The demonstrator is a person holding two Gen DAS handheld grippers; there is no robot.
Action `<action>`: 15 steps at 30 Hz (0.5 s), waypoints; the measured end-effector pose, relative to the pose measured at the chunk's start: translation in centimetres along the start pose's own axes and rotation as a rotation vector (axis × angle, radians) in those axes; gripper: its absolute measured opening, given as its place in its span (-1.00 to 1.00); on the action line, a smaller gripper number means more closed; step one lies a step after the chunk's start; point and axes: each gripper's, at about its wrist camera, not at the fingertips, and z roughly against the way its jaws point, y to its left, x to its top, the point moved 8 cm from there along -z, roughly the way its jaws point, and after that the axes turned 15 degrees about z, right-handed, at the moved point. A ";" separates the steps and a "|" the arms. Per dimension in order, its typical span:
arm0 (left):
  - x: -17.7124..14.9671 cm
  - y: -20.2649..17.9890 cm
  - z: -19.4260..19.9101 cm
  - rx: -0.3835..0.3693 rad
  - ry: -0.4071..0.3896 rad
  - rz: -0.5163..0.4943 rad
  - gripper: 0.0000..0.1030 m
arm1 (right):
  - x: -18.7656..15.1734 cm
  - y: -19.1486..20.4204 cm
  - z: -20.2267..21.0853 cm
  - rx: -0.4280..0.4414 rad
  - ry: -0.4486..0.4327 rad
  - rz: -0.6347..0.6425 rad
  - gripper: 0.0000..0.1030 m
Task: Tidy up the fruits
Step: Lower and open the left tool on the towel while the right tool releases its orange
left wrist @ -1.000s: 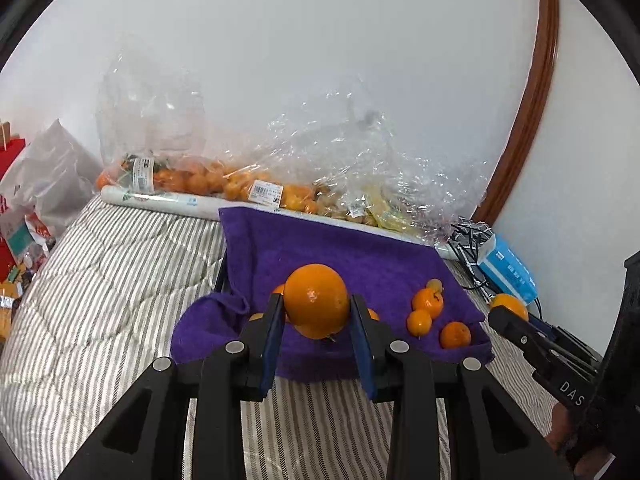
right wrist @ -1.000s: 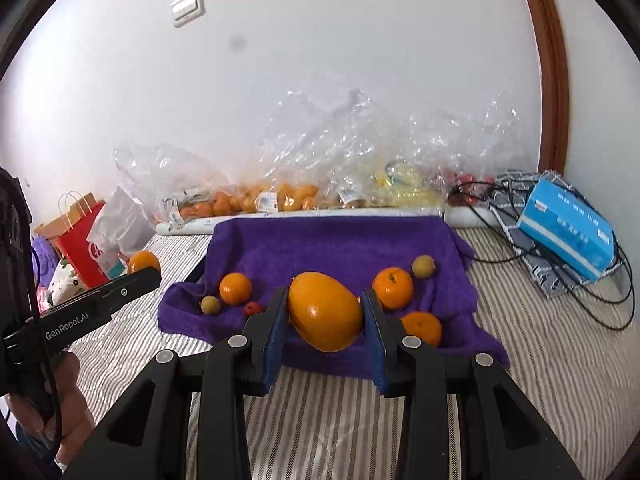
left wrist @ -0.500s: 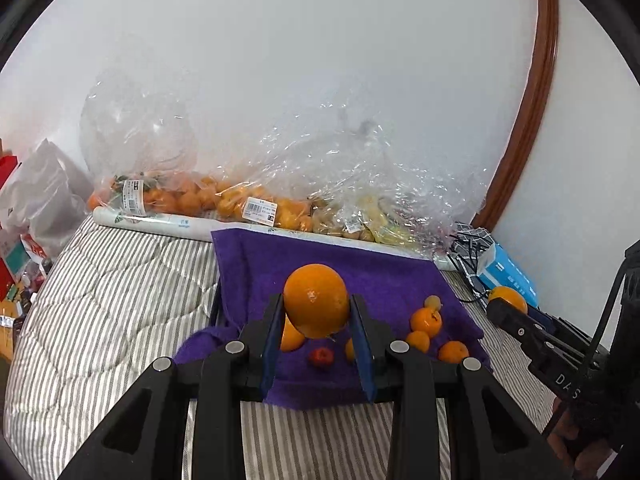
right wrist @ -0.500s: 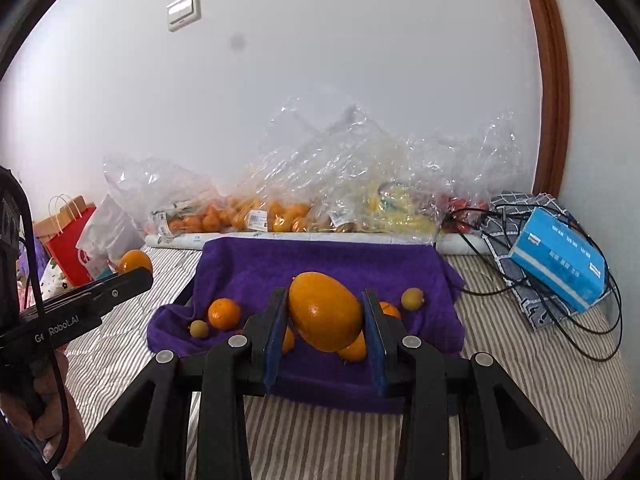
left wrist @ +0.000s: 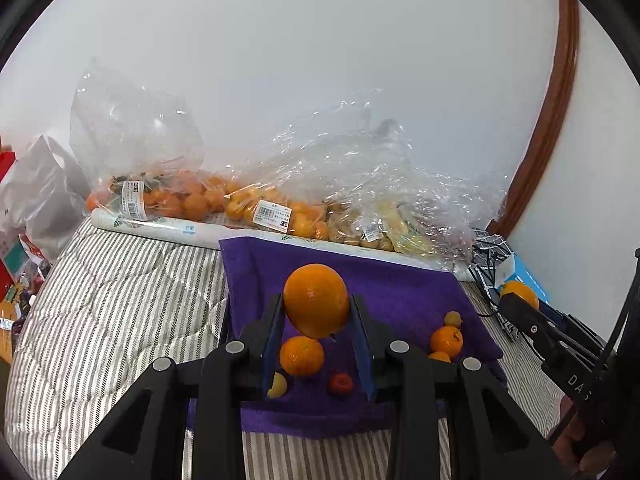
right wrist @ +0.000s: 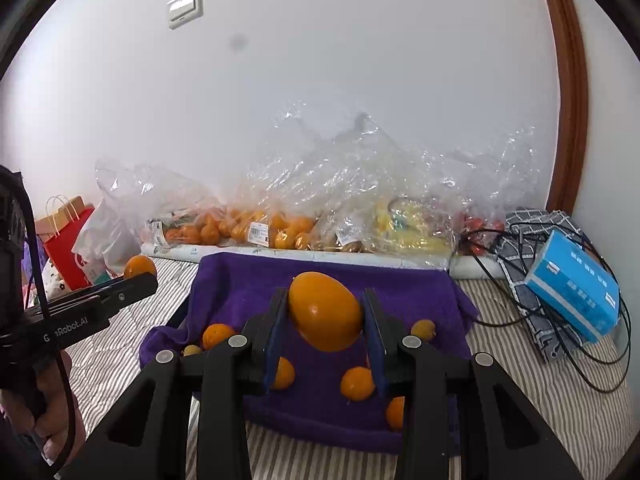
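My left gripper [left wrist: 317, 312] is shut on a round orange [left wrist: 316, 296], held in the air above the near part of a purple towel [left wrist: 400, 292]. My right gripper [right wrist: 325, 320] is shut on an oval orange fruit [right wrist: 326, 310] over the same towel [right wrist: 240, 284]. Several small fruits lie on the towel: a tangerine [left wrist: 301, 355], a little red fruit [left wrist: 340, 384] and another tangerine [left wrist: 446, 340]. Each wrist view shows the other gripper from the side, the right gripper [left wrist: 520, 312] and the left gripper [right wrist: 138, 282].
Clear plastic bags of oranges [left wrist: 192, 200] and other fruit line the wall behind a white paper roll [left wrist: 160, 228]. A blue box [right wrist: 572, 296] and black cables [right wrist: 520, 248] lie right of the towel. A red paper bag [right wrist: 68, 248] stands at the left. The striped bedcover [left wrist: 112, 300] surrounds the towel.
Both grippers have drawn back from the towel and risen slightly, each still gripping its fruit. More of the towel's small fruits show below the held ones.
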 end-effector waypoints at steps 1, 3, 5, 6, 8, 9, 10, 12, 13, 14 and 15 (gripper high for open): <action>0.2 0.2 -0.3 0.003 0.003 0.006 -0.40 | 0.1 -0.1 -0.2 0.003 -0.002 0.001 -0.30; 0.4 0.5 -0.9 0.008 0.010 0.015 -0.40 | 0.2 -0.3 -0.7 0.006 -0.003 0.001 -0.30; 0.6 0.9 -1.5 0.017 0.021 0.025 -0.40 | 0.4 -0.4 -1.3 0.004 -0.001 0.006 -0.30; 0.6 0.9 -1.9 0.019 0.026 0.031 -0.40 | 0.4 -0.5 -1.6 0.000 0.001 0.009 -0.30; 0.7 1.2 -2.7 0.016 0.045 0.047 -0.40 | 0.5 -0.7 -2.2 -0.003 0.001 0.014 -0.30; 0.7 1.2 -3.2 0.011 0.061 0.058 -0.40 | 0.5 -0.8 -2.4 0.002 0.000 0.011 -0.30; 0.6 1.3 -3.6 0.008 0.075 0.067 -0.40 | 0.5 -0.8 -2.7 0.008 -0.001 0.009 -0.30; 0.6 1.3 -4.3 0.007 0.091 0.073 -0.40 | 0.3 -0.9 -3.3 0.016 0.003 0.005 -0.30; 0.5 1.3 -4.5 0.012 0.091 0.070 -0.40 | 0.2 -0.9 -3.7 0.019 0.005 0.005 -0.30; 0.5 1.3 -4.7 0.018 0.090 0.066 -0.40 | 0.1 -1.0 -4.0 0.023 0.009 0.005 -0.30; 0.5 1.3 -4.9 0.023 0.091 0.062 -0.40 | 0.0 -1.0 -4.4 0.025 0.013 0.005 -0.30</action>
